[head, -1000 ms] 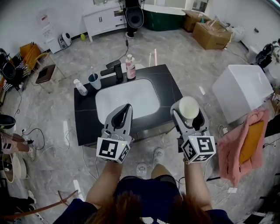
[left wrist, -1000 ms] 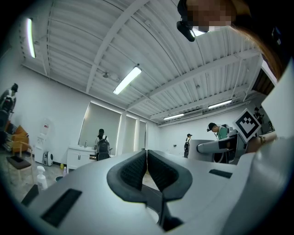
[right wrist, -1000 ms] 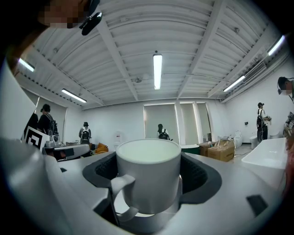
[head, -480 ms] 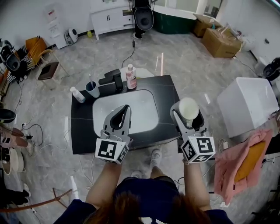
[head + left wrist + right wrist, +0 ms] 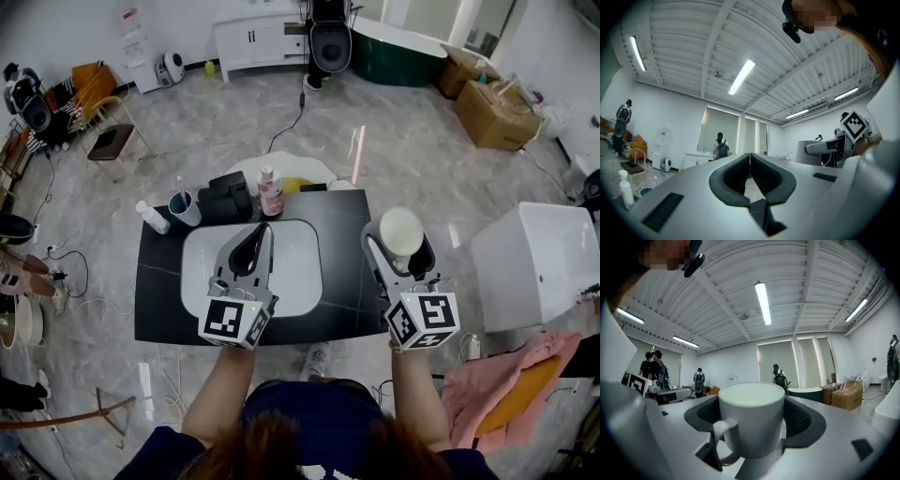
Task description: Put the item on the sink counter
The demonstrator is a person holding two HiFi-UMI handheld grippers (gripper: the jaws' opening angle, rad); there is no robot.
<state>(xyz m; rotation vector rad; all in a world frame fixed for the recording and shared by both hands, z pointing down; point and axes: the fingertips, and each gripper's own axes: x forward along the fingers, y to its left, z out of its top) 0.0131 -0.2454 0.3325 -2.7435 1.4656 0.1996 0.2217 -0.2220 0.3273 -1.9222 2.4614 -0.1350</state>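
My right gripper [image 5: 401, 236] is shut on a white mug [image 5: 401, 231], held upright over the right end of the black sink counter [image 5: 345, 272]. In the right gripper view the white mug [image 5: 751, 419] fills the space between the jaws, its handle toward the camera. My left gripper [image 5: 259, 231] is shut with nothing in it, hovering above the white basin [image 5: 300, 272]. In the left gripper view the left gripper [image 5: 750, 155] shows its dark pads meeting, pointed at the room.
At the counter's back stand a black faucet [image 5: 228, 198], a pink bottle [image 5: 270, 192], a blue cup [image 5: 184, 207] and a small white bottle [image 5: 151, 217]. A white box [image 5: 539, 262] sits right, pink cloth [image 5: 492, 394] on the floor.
The view has shifted so the counter sits lower and more to the left under both grippers. The mug stays held in the right gripper; the left stays shut.
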